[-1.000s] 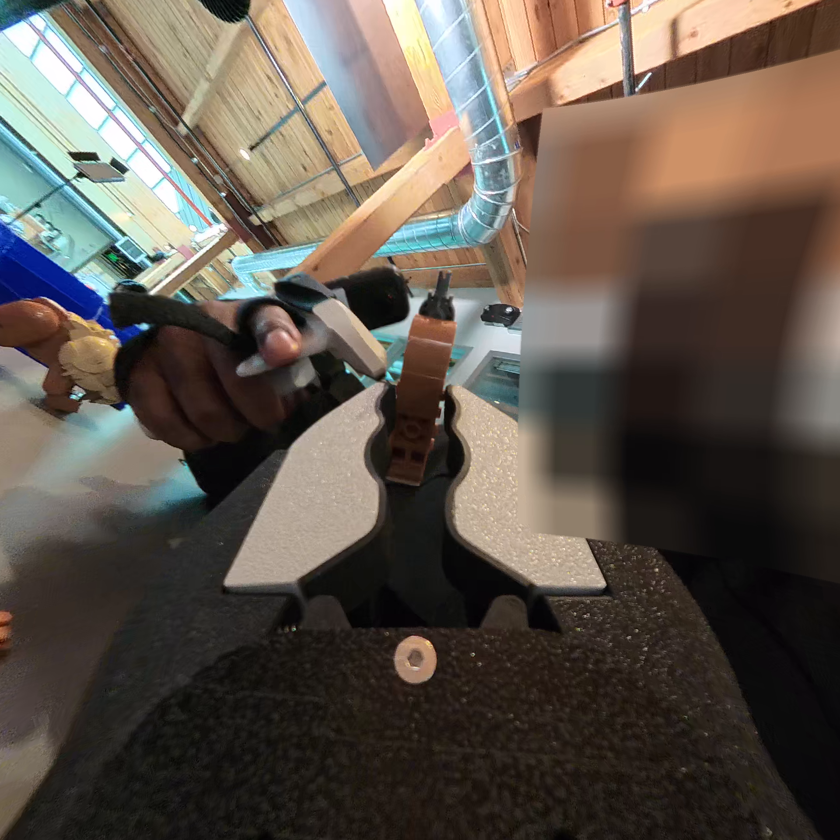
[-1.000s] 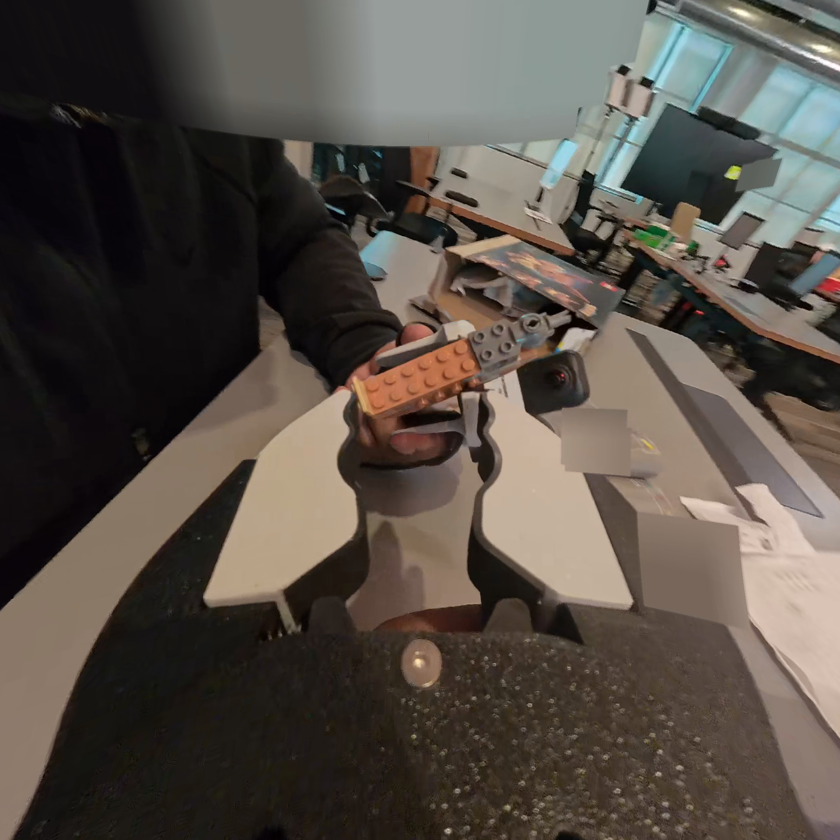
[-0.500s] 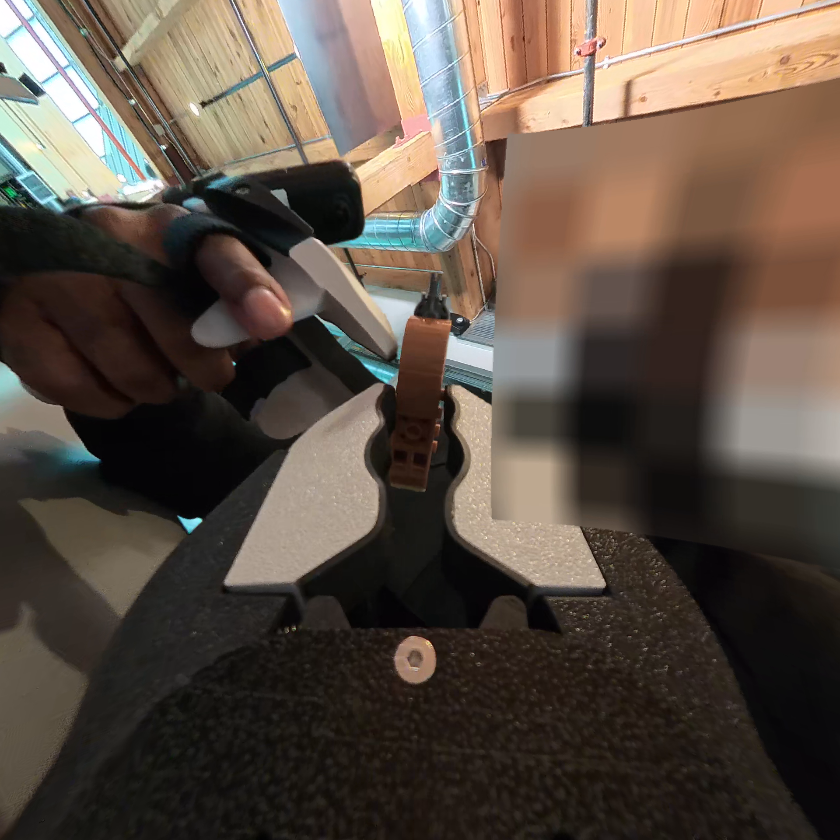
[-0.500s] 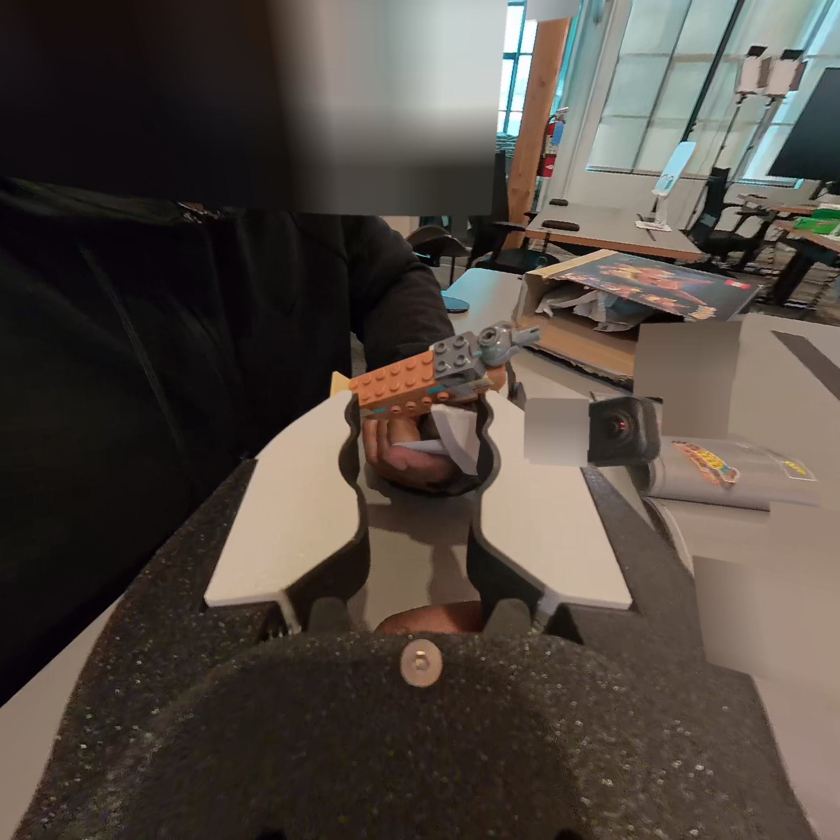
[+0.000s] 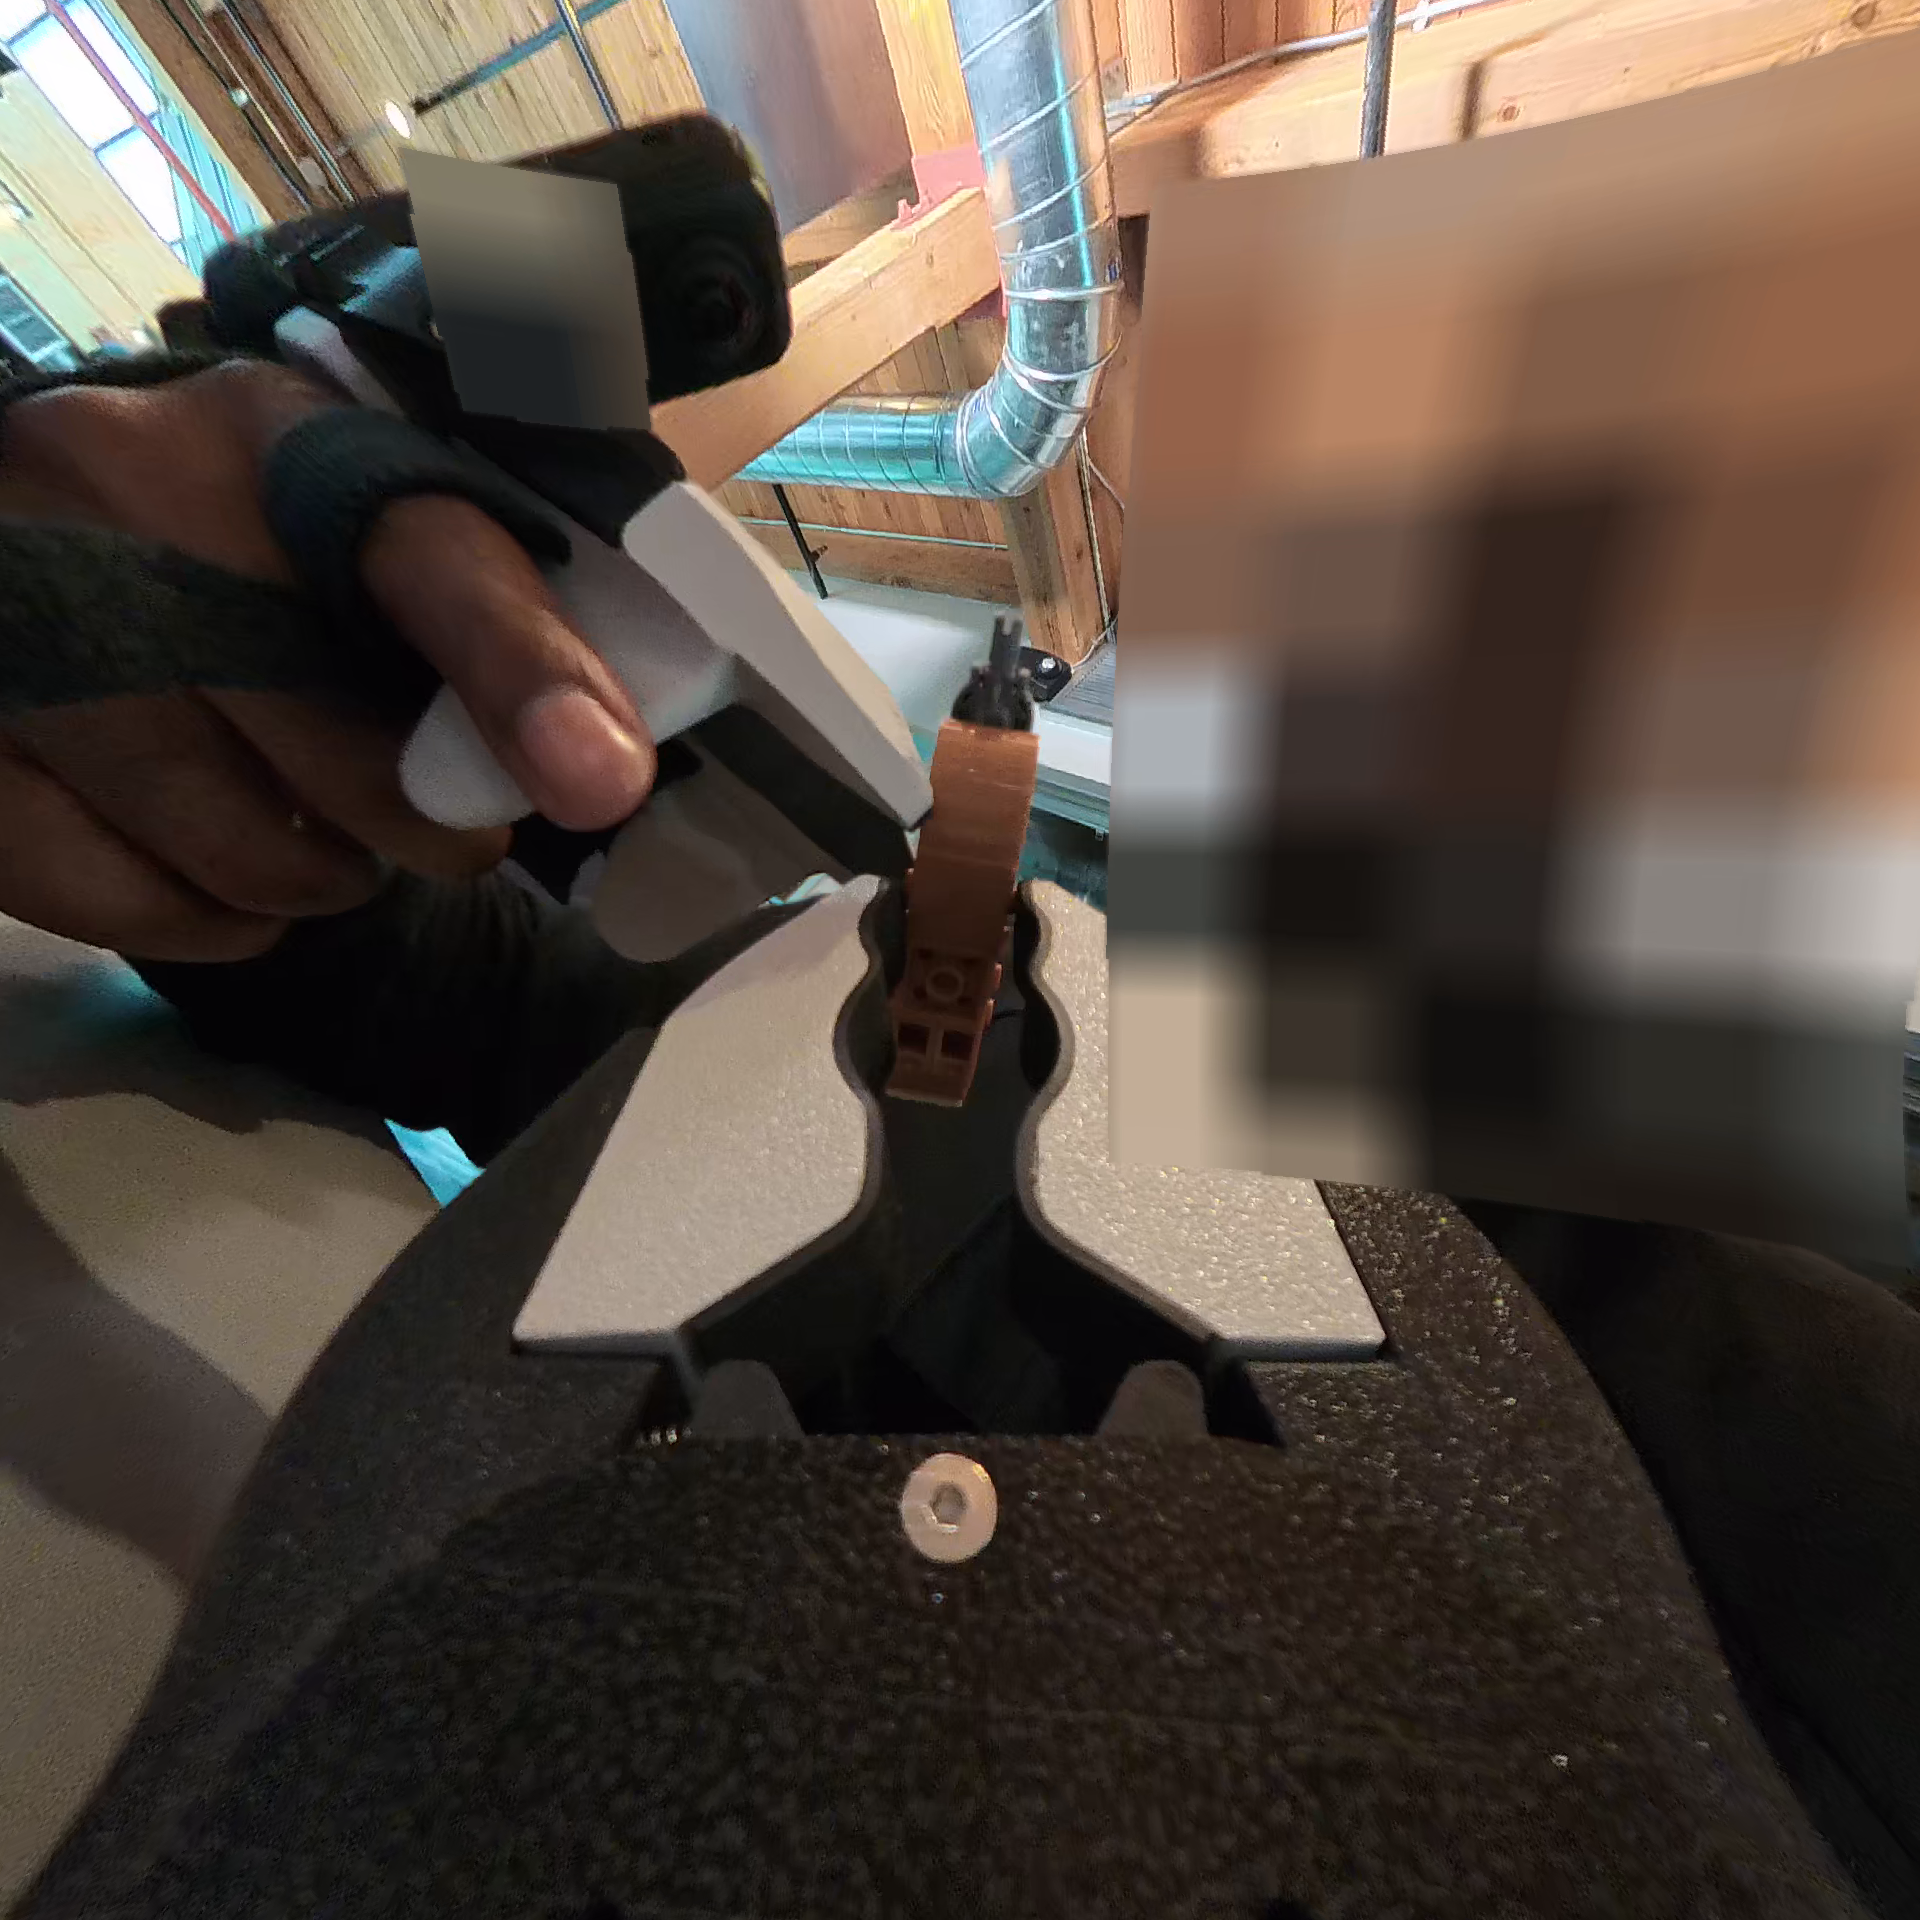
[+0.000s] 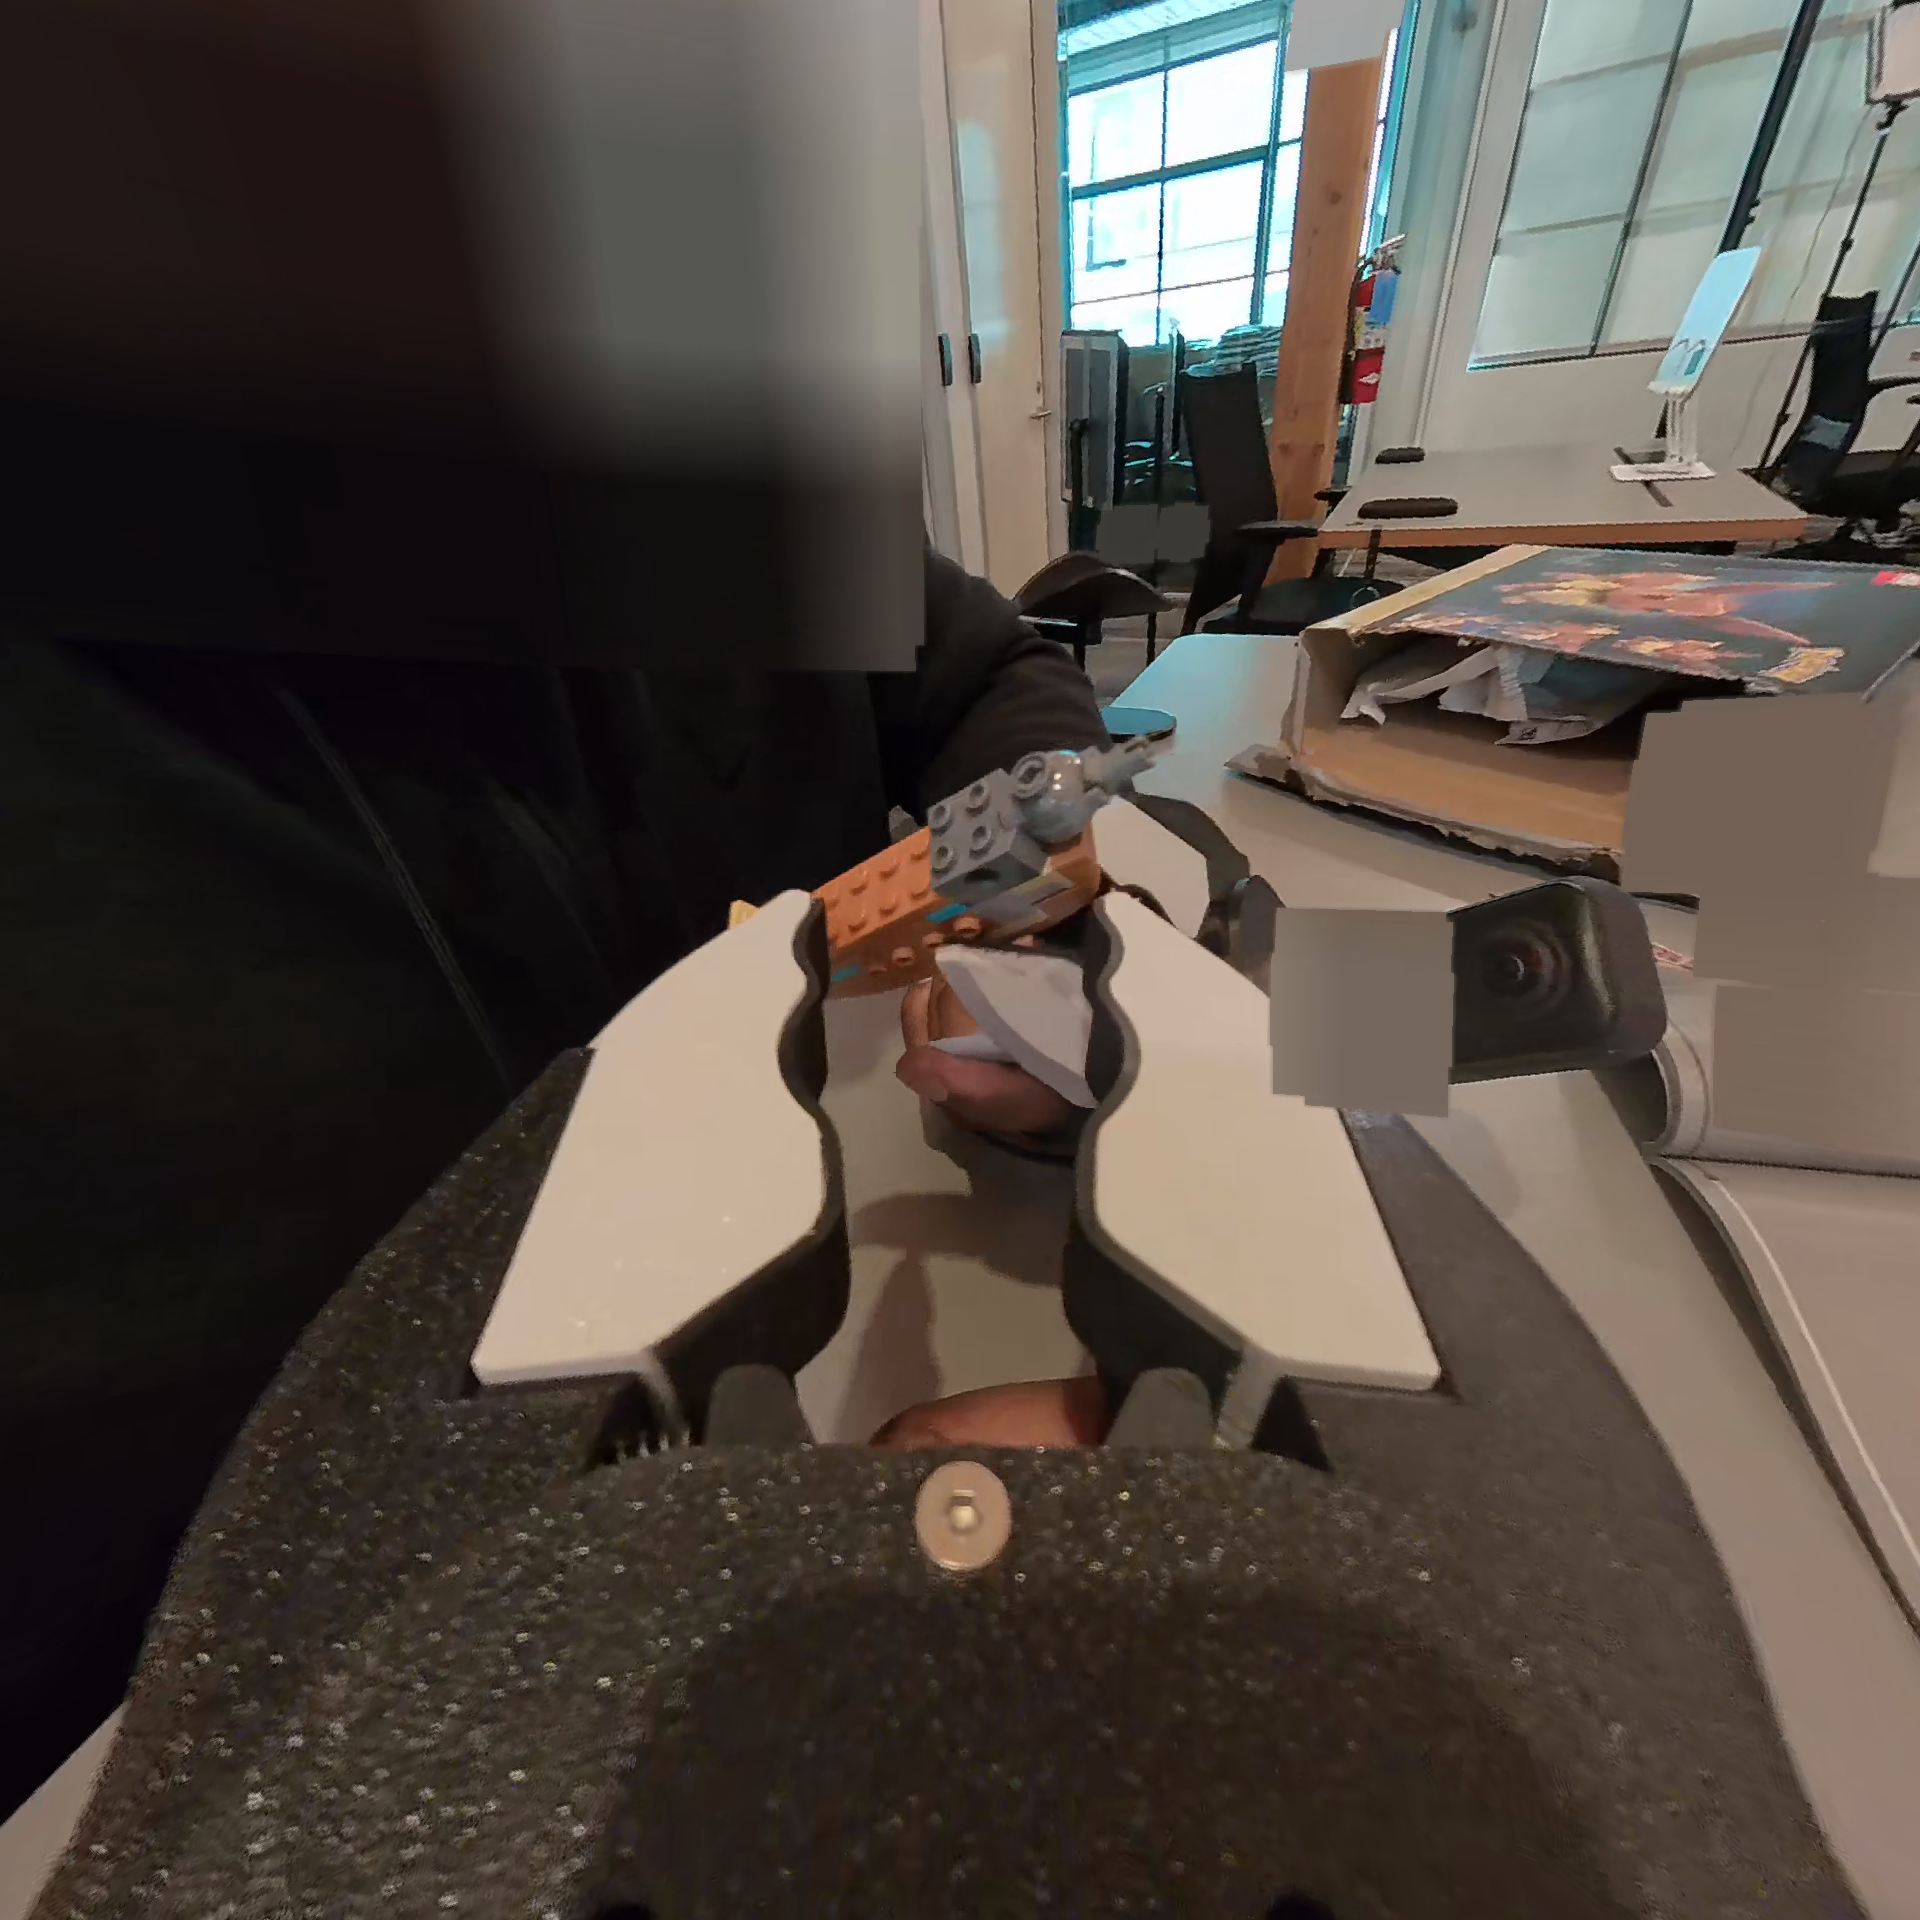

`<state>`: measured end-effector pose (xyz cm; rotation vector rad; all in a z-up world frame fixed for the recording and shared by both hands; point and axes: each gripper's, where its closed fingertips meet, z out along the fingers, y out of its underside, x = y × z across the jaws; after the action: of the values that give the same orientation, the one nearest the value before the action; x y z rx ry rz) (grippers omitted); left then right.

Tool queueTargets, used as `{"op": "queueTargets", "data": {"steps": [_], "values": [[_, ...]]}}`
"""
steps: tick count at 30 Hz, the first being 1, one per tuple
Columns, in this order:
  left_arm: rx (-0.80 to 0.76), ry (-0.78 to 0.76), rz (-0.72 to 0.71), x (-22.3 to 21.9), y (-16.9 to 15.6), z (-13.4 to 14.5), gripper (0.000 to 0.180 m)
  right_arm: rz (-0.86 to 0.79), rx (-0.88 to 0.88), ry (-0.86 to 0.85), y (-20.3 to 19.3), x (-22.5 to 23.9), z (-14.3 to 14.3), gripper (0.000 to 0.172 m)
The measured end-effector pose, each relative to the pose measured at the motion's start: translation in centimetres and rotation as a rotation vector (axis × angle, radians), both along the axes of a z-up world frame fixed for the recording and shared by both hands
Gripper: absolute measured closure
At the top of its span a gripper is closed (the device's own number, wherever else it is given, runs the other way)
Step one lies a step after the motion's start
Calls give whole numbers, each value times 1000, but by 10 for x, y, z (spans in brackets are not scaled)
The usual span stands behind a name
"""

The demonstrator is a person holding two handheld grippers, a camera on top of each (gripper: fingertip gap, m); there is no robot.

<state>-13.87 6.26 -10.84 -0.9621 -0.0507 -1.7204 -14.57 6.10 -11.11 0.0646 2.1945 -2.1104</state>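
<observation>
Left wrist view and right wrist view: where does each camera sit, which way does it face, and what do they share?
Left wrist view: on the left gripper, tilted up toward wooden beams and a metal duct; its jaws clamp an orange brick assembly; a hand holds the right gripper.
Right wrist view: on the right gripper, facing the person's dark jacket and grey table; jaws open.
Shared: the brick assembly and both grippers.

right gripper [image 5: 894, 821] closer to brick piece [image 5: 971, 873]

Grey table [image 6: 1351, 873] bearing torn cardboard box [image 6: 1455, 769] and booklet [image 6: 1787, 1132]
</observation>
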Motion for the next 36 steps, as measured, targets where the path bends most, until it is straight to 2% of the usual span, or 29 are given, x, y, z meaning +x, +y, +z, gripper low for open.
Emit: {"op": "queueTargets", "data": {"steps": [7, 10, 13, 19, 22, 24, 26, 29, 31, 36], "values": [[-42, 64, -30, 12, 3, -5, 161, 45, 4, -48, -6, 7, 0, 131], [-46, 71, -26, 11, 3, -5, 161, 11, -3, -34, -7, 4, 0, 135], [-49, 90, 50, 0, 5, -4, 160, -98, -29, -16, -4, -8, 1, 140], [-32, 267, 358, -35, 9, -4, 155, -373, -172, -109, 17, -39, 12, 141], [35, 434, 601, -52, 7, 0, 151, -551, -305, -234, 37, -61, 19, 140], [108, 629, 799, -57, 5, 2, 147, -678, -402, -351, 54, -77, 18, 140], [158, 899, 1008, -59, 7, -1, 139, -789, -462, -447, 68, -88, 11, 141], [93, 1248, 1288, -74, 19, -11, 129, -872, -506, -525, 72, -93, 1, 141], [35, 1337, 1352, -78, 25, -18, 125, -876, -513, -550, 64, -90, -2, 141], [54, 1452, 1441, -75, 26, -16, 131, -884, -497, -584, 45, -84, -8, 141]]}}
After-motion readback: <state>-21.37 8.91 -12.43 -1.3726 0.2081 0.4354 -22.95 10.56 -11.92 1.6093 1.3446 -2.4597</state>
